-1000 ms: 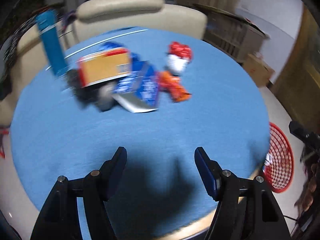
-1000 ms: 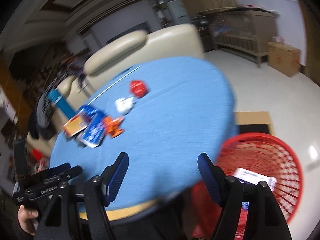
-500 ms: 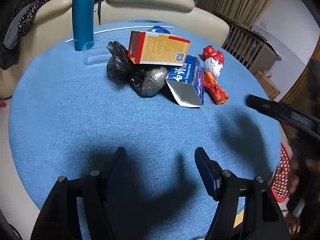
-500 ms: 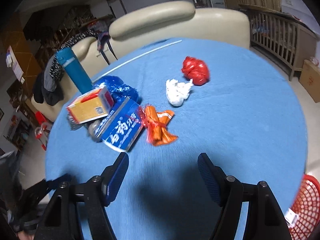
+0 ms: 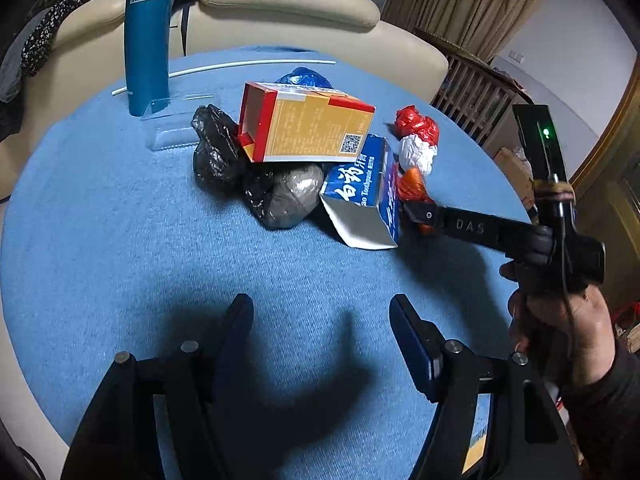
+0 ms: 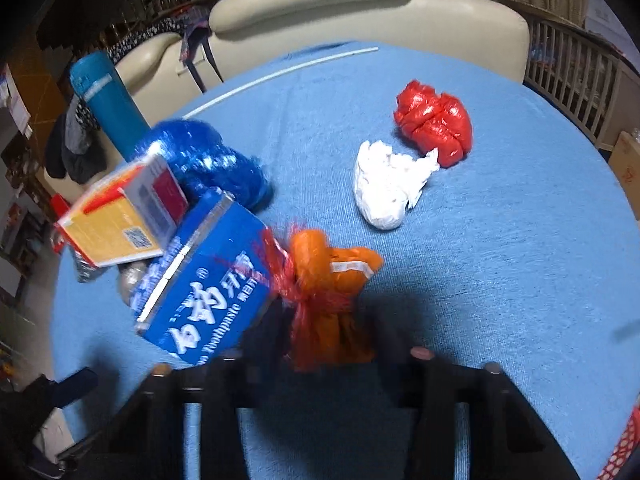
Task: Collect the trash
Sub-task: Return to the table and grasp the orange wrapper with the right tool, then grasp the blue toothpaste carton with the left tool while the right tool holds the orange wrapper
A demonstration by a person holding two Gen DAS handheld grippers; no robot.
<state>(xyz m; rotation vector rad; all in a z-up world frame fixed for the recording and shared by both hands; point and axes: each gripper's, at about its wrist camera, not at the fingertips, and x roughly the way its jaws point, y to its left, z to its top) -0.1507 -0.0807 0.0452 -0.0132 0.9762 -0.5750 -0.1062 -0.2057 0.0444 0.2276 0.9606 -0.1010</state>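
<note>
Trash lies on a round blue table (image 5: 120,240): a yellow-red box (image 5: 304,124), a blue toothpaste box (image 5: 360,188), black bags (image 5: 216,152), a grey bundle (image 5: 292,196), a red bag (image 6: 434,120), a white wad (image 6: 386,186) and an orange bundle (image 6: 328,300). My right gripper (image 6: 324,344) is open around the orange bundle, one finger on each side; it also shows in the left wrist view (image 5: 420,210). My left gripper (image 5: 322,320) is open and empty above the near table, short of the pile.
A tall teal bottle (image 5: 146,36) and a clear plastic tray (image 5: 172,124) stand at the back left. A white rod (image 5: 240,66) lies near the far edge. A cream sofa (image 5: 280,12) is behind the table. A red basket's edge (image 6: 628,448) shows lower right.
My right gripper has swung from the red basket to the table and come down around the orange bundle. My left gripper has moved closer to the pile.
</note>
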